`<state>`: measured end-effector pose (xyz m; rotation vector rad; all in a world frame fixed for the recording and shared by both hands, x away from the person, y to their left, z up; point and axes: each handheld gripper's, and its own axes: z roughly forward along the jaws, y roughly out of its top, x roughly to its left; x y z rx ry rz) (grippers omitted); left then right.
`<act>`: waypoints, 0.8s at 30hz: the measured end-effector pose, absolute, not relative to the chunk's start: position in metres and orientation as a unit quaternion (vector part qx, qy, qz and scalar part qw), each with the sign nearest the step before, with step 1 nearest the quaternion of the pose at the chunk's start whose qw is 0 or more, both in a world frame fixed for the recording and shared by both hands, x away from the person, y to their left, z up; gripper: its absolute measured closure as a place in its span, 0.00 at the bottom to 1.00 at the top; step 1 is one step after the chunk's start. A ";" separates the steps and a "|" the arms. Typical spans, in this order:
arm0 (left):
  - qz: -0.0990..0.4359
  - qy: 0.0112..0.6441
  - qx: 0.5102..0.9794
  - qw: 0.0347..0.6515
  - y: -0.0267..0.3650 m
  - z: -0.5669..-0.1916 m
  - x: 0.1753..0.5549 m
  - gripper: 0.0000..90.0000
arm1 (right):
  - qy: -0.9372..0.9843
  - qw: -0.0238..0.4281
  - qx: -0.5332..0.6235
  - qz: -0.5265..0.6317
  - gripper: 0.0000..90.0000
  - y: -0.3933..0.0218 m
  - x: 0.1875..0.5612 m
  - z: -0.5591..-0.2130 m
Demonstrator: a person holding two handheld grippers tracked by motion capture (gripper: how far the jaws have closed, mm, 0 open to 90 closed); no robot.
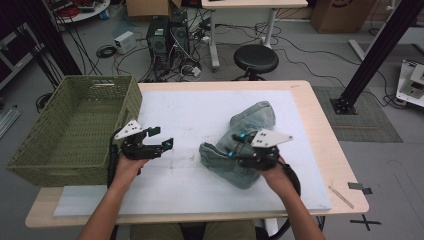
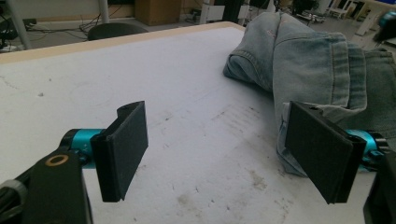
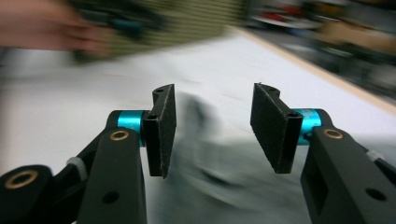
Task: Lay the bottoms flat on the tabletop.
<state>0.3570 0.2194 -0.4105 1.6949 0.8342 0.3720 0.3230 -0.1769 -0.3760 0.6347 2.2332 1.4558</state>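
From the high view, my left tool [image 1: 159,141] sits over the white mat [image 1: 190,115] toward the left edge of the table [image 1: 310,100], just beside the green woven basket [image 1: 75,130] that overhangs that edge. Its jaws stand spread with nothing between them, pointing toward the right edge. My right tool [image 1: 236,145] is over the crumpled blue jeans [image 1: 252,125], which lie right of the table's middle, bunched into a heap that runs from near the front edge up toward the far right corner. I cannot tell from here whether the right tool touches the denim.

In the left gripper view, my own two black pads [image 2: 123,149] stand wide apart above the scuffed white mat [image 2: 140,70], gripping nothing. The jeans [image 2: 313,65] lie ahead and to the right, a folded hem just behind the right-hand pad; whether that pad touches the cloth I cannot tell. The table's wooden far edge [image 2: 116,42] shows beyond the mat.

In the right gripper view, everything past the tool is blurred. My right tool [image 3: 212,123] has its jaws parted, no cloth pinched between the pads; the jeans [image 3: 205,158] show as a grey-blue smear below the gap. Farther off, at the upper left, a hand [image 3: 42,28] and the basket [image 3: 187,23] appear as blurs.
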 end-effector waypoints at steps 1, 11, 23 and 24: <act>0.159 0.356 0.722 0.571 0.219 -0.411 0.357 0.24 | 0.792 0.224 0.258 0.506 0.54 -0.185 0.326 -0.376; 0.152 0.362 0.716 0.578 0.217 -0.412 0.362 0.24 | 0.827 0.237 0.335 0.385 0.81 -0.207 0.340 -0.393; 0.144 0.356 0.723 0.575 0.209 -0.414 0.365 0.24 | 0.858 0.233 0.381 0.252 0.88 -0.271 0.316 -0.390; 0.143 0.356 0.722 0.575 0.208 -0.415 0.365 0.24 | 0.859 0.237 0.385 0.242 0.89 -0.276 0.315 -0.392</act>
